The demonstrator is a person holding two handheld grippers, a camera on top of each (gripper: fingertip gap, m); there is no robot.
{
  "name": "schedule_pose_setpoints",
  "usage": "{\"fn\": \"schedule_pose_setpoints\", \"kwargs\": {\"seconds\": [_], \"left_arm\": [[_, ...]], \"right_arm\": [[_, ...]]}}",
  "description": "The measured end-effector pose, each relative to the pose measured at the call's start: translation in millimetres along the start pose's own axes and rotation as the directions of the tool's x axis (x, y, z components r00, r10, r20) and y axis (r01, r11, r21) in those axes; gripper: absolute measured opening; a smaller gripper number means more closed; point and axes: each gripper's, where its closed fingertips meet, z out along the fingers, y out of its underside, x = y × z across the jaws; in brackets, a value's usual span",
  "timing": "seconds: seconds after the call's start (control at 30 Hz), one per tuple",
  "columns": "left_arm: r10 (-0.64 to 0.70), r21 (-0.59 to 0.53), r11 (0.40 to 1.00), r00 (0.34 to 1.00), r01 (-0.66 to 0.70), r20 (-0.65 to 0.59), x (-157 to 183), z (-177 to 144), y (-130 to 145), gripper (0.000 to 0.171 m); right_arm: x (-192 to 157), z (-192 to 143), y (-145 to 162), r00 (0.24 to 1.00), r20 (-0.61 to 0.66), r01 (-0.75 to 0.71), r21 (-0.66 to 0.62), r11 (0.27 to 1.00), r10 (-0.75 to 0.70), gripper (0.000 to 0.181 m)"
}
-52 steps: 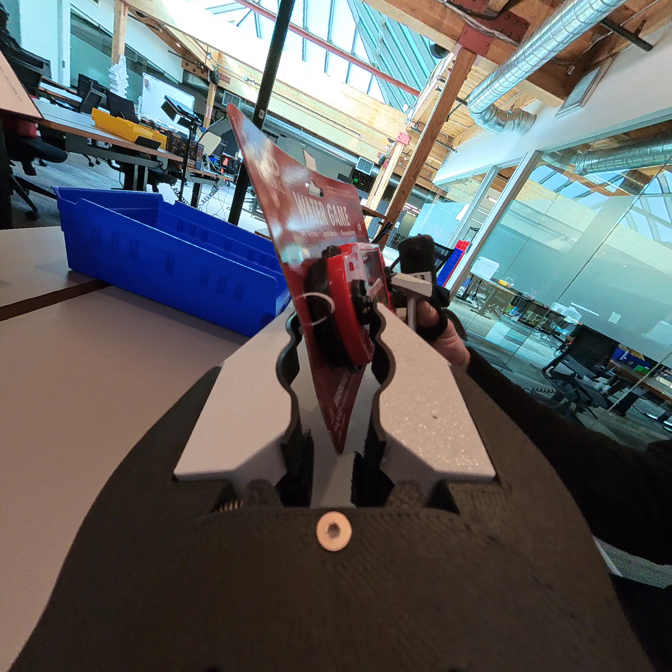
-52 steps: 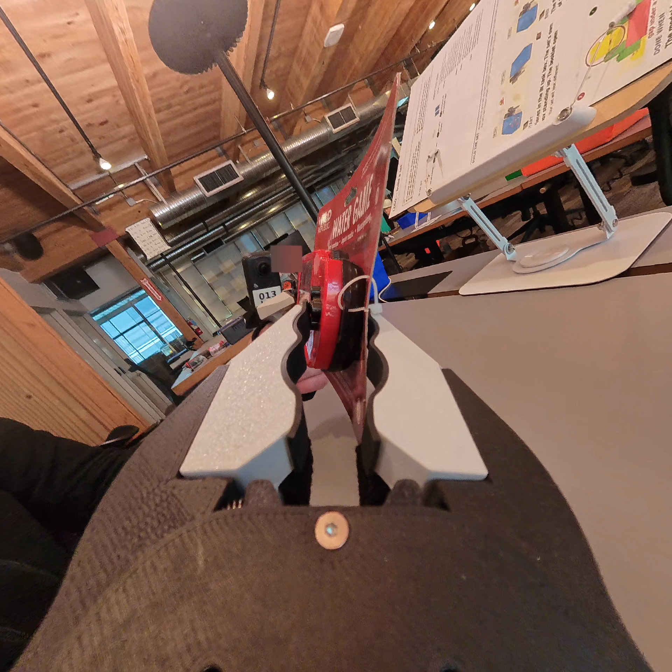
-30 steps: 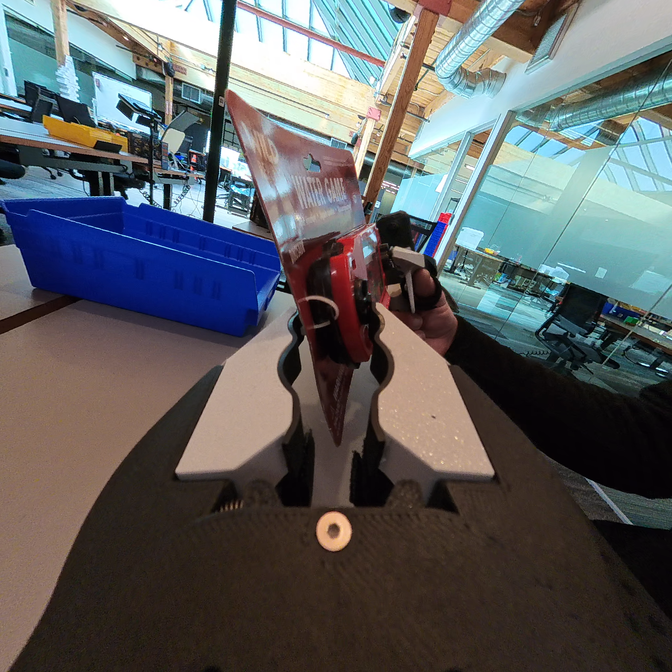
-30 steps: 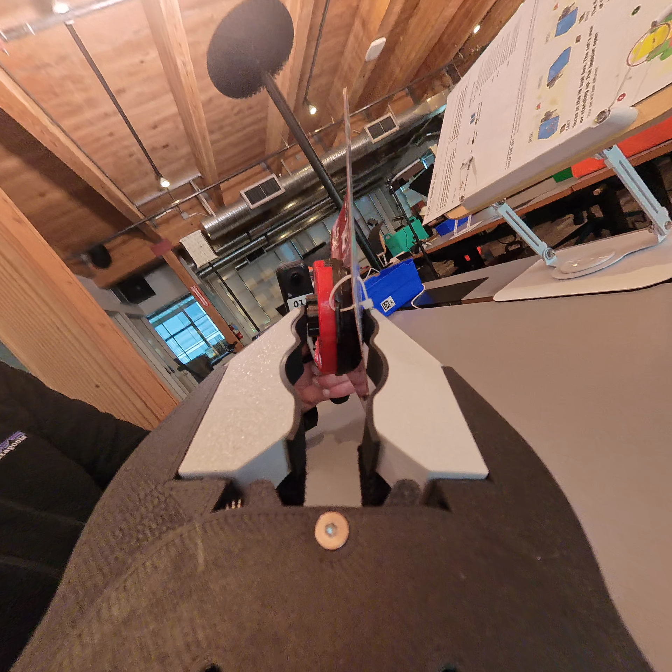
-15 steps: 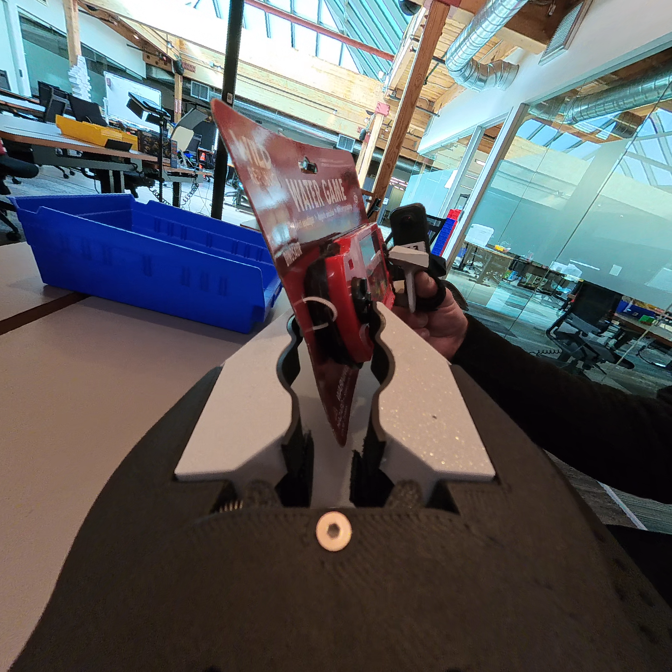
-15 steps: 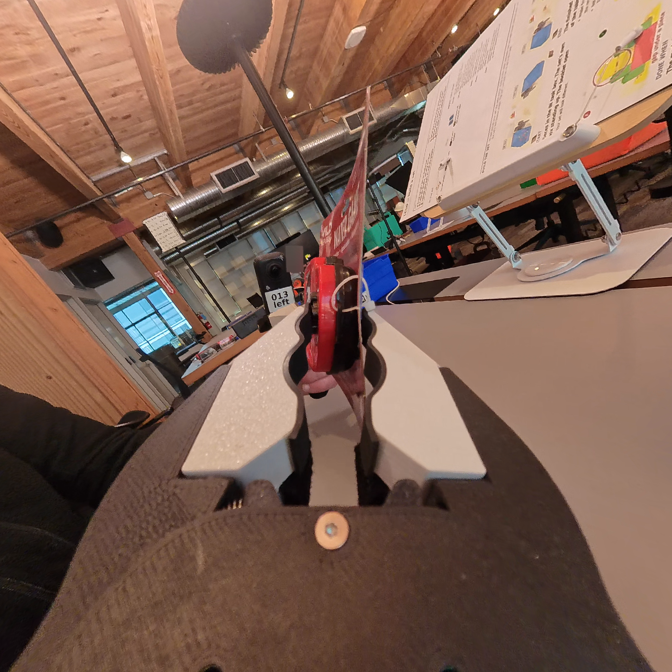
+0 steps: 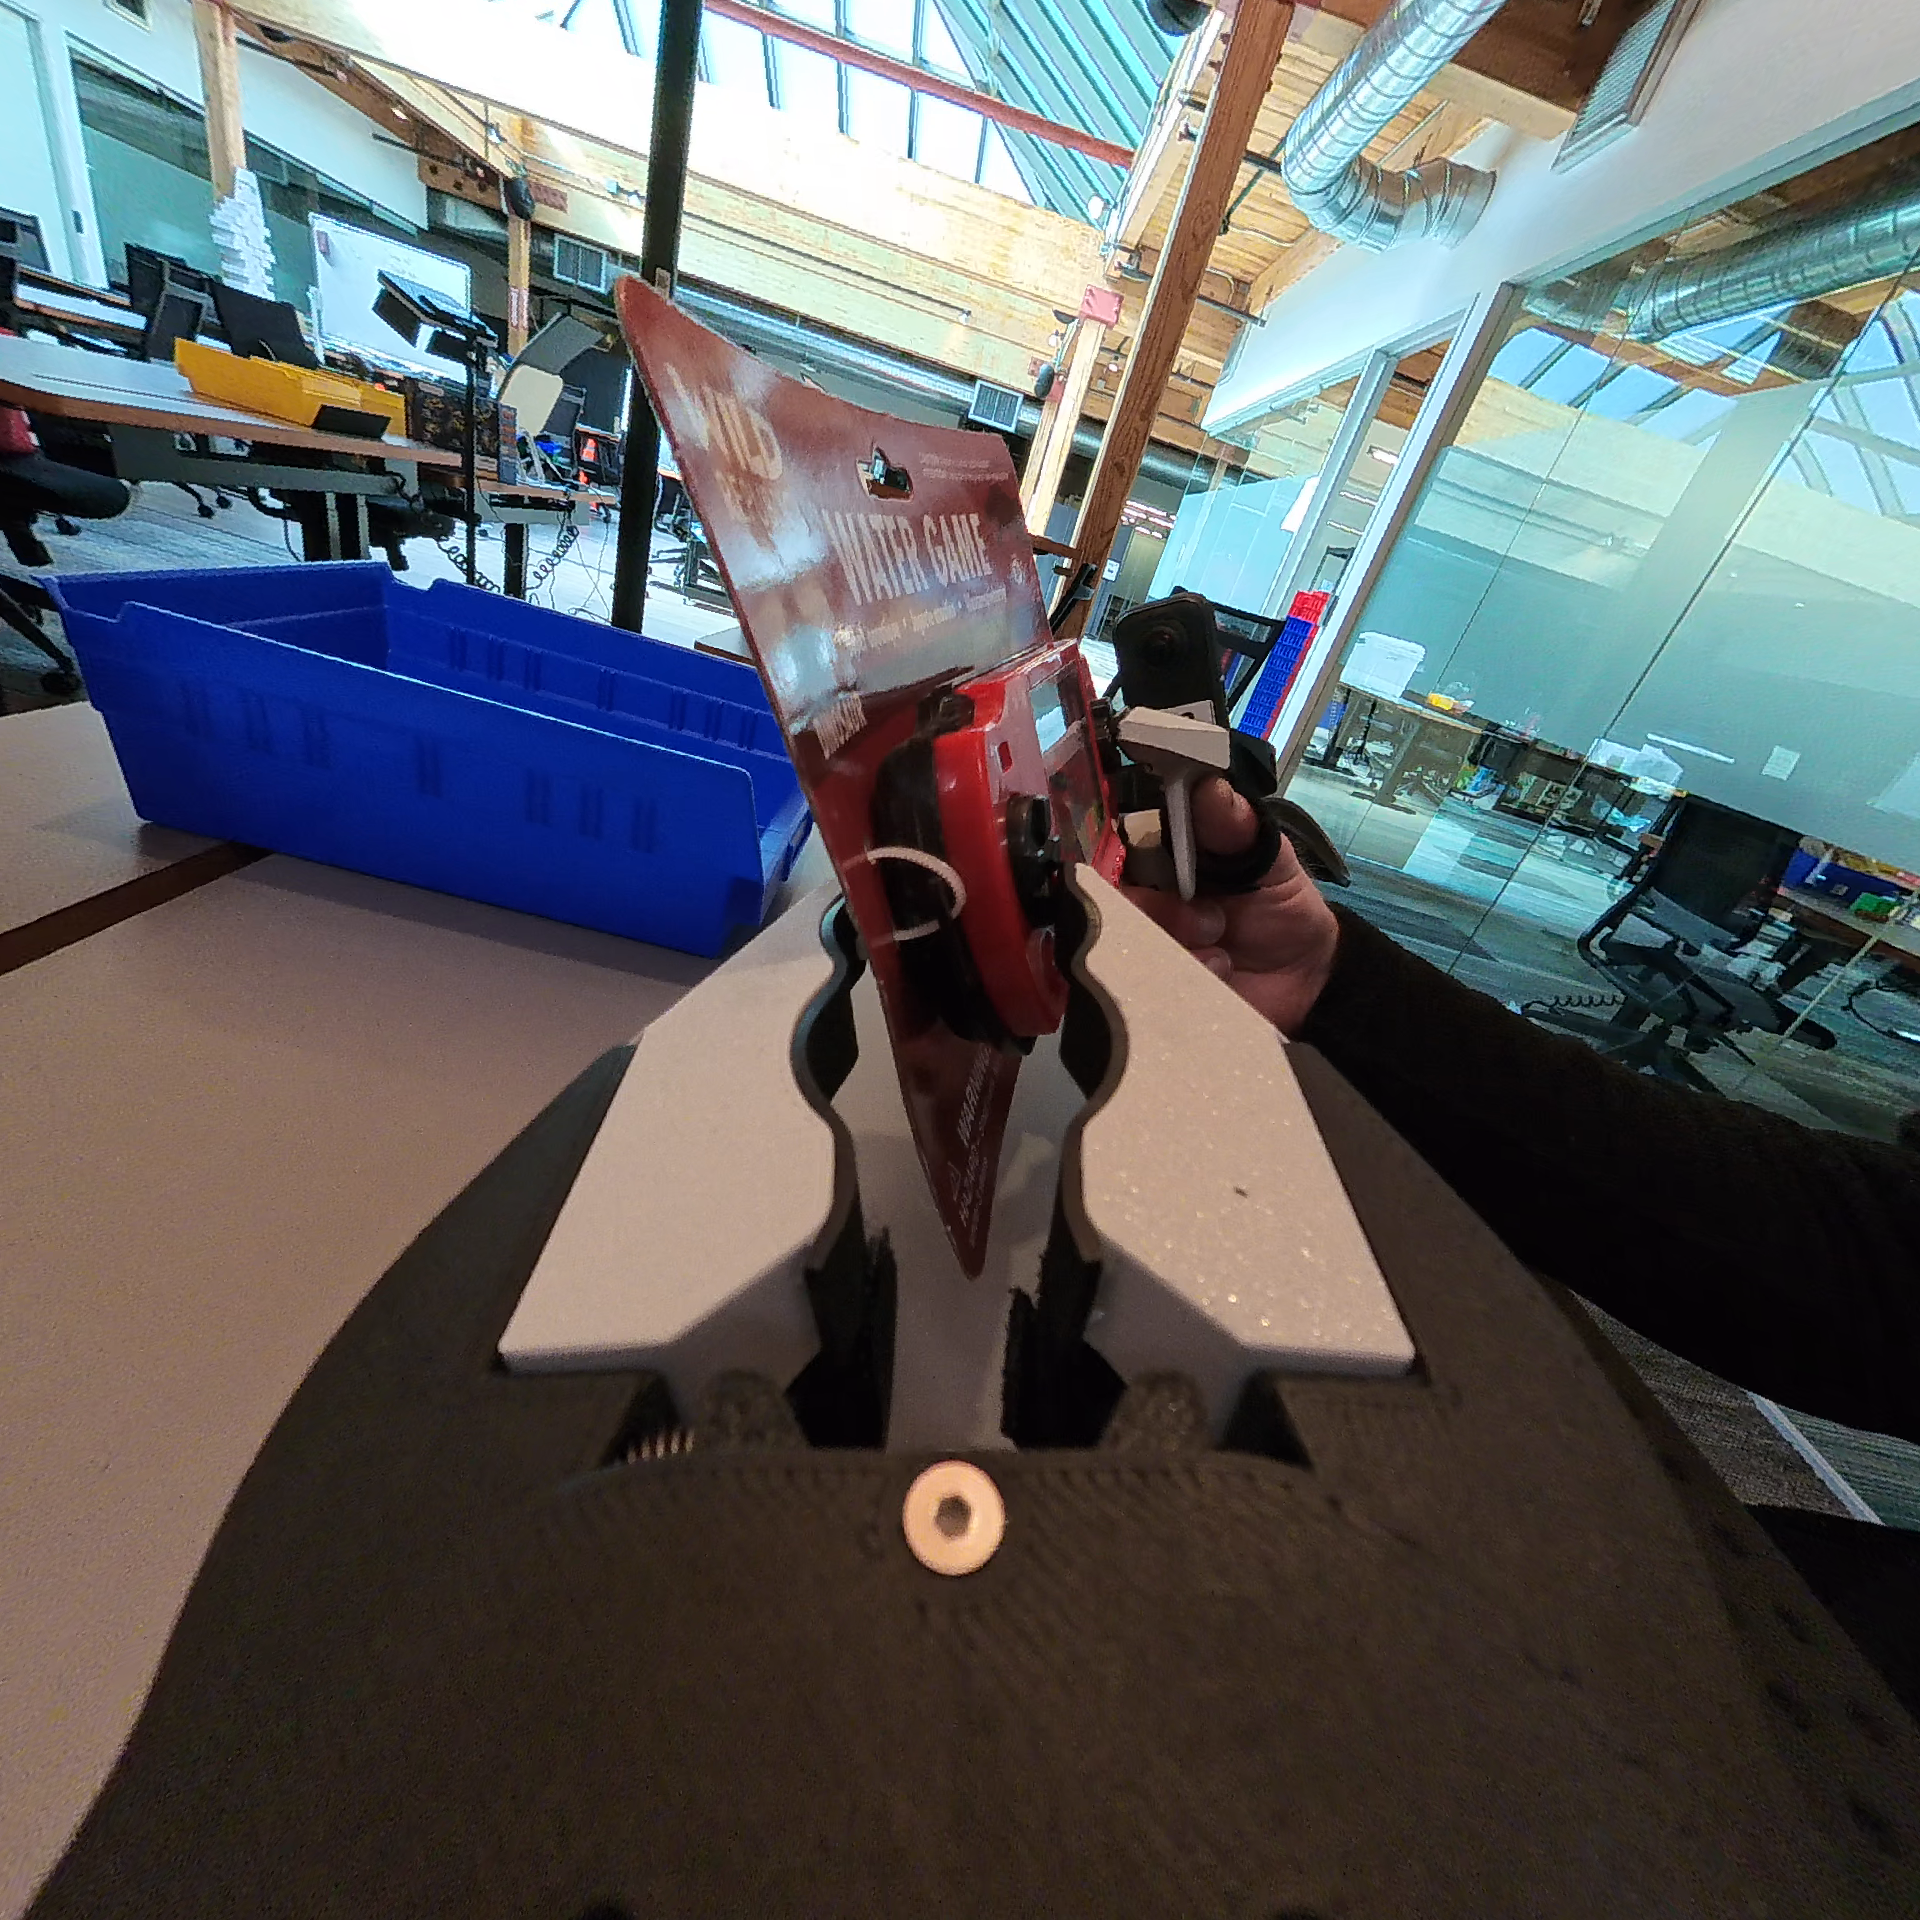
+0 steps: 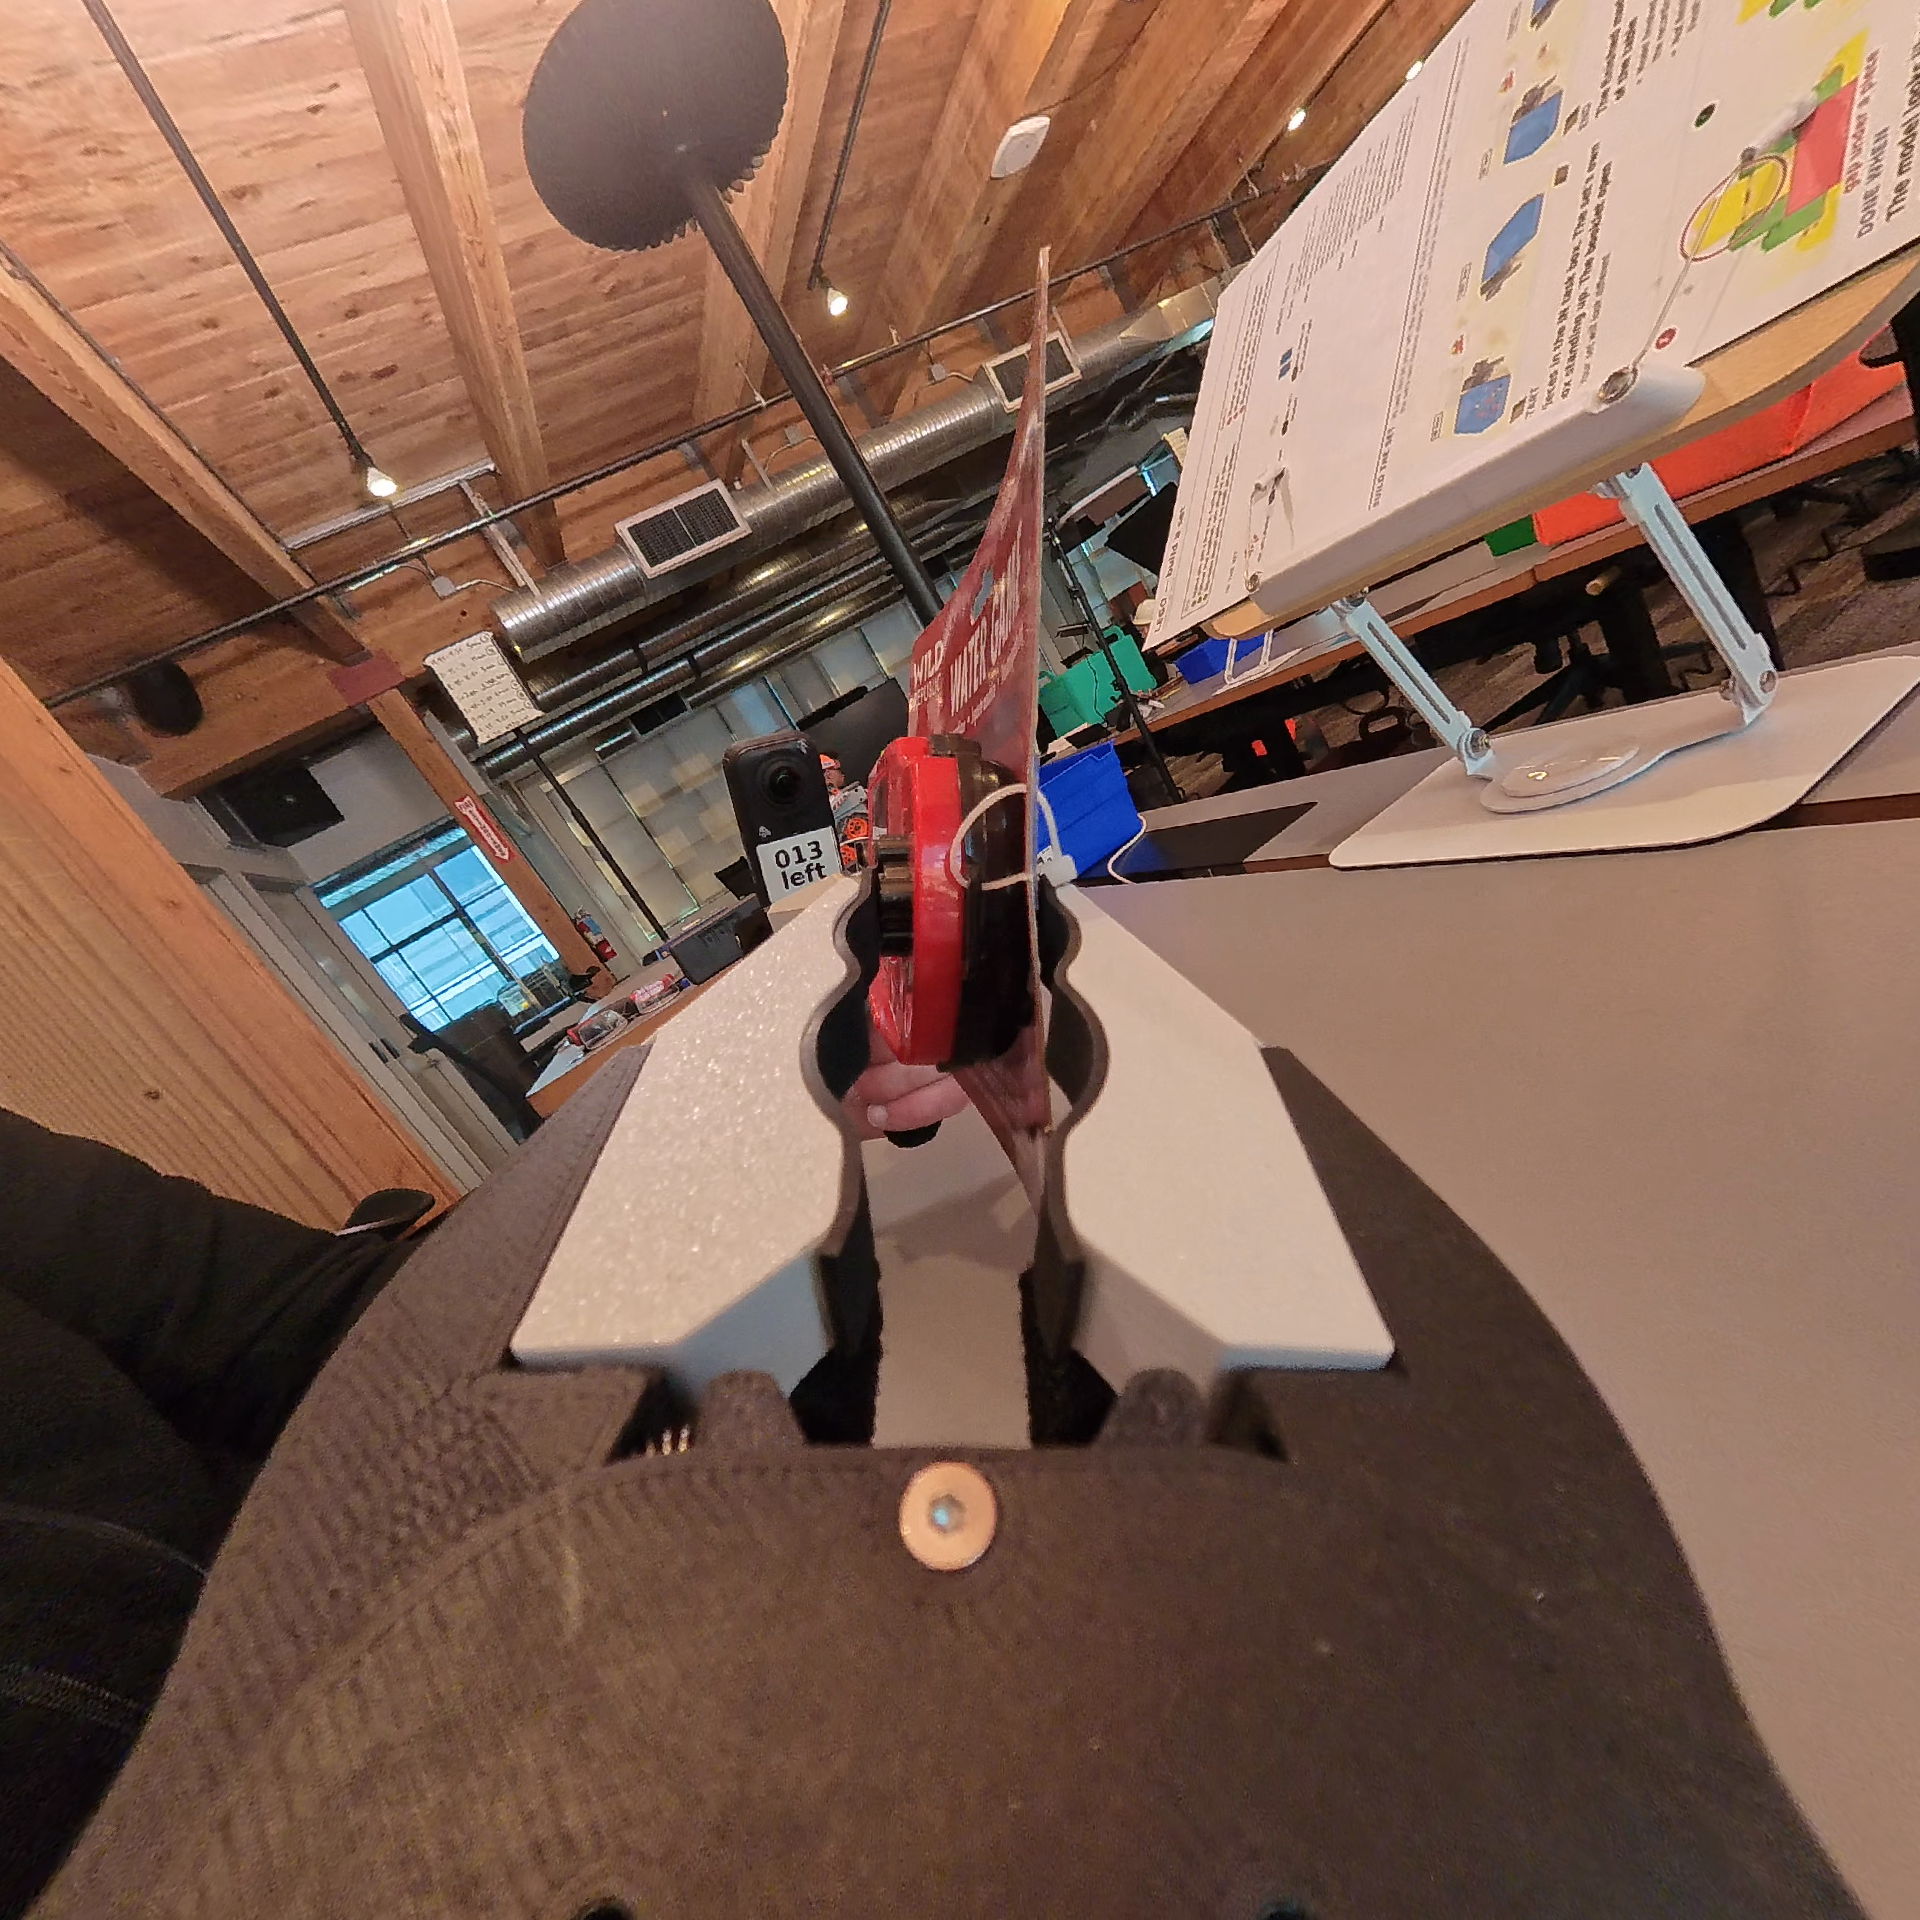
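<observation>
Now | both jaws clamped on toy from opposite sides | card upright | bin left of toy

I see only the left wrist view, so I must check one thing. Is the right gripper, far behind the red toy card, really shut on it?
Observer: Yes. In the right wrist view the right gripper is shut on the red toy card, with one finger on the toy side and one on the card's back.
Operator: What is on the table beyond it?
Observer: A white document stand holds a tilted printed sheet. It stands on the grey table, to the right of the card.
</observation>
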Motion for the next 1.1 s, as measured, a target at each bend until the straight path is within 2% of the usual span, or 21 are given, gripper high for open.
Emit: {"fn": "schedule_pose_setpoints", "kwargs": {"seconds": [0.33, 0.77, 0.93, 1.1], "left_arm": [[-0.018, 0.004, 1.0, 1.0, 0.018, -0.016, 0, 2, 1, 0.03], [-0.12, 0.059, 0.991, 0.992, 0.122, -0.032, -2, 6, -3, 0.04], [-0.212, 0.098, 0.971, 0.976, 0.217, -0.058, -4, 5, -9, 0.039], [-0.204, 0.091, 0.974, 0.978, 0.207, -0.043, -2, 7, -10, 0.033]], "right_arm": [[4, -2, 1, 1.0, -0.013, -0.003, 0.0, 1.0, 0.003, 0.028], [2, -4, -4, 0.999, 0.012, -0.033, 0.049, 0.998, 0.033, 0.022], [-1, -3, -3, 1.0, 0.007, 0.006, 0.042, 0.999, -0.007, 0.021], [-3, -4, -4, 1.0, 0.016, 0.012, 0.047, 0.999, -0.012, 0.022]]}}
